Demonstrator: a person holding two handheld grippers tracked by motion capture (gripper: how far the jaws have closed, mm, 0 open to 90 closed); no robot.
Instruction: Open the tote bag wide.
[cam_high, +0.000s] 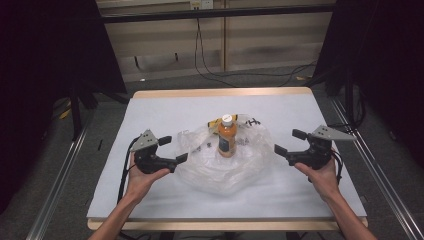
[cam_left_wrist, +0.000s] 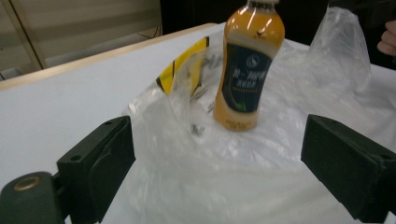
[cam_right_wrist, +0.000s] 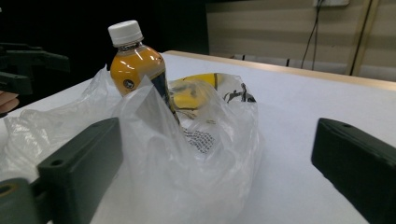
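An orange drink bottle with a white cap and dark label stands upright on a crumpled clear plastic bag in the middle of the table. The bag bears yellow and black print behind the bottle. My left gripper is held at the bag's left edge with its jaws wide apart and nothing between them. My right gripper is to the right of the bag, also open and empty. In the left gripper view the bottle rises beyond the bag. The right gripper view has the bottle behind a raised fold of the bag.
A white sheet covers the wooden table, whose rim runs along the far side. Metal rails flank the table on both sides. Cables lie on the floor beyond it.
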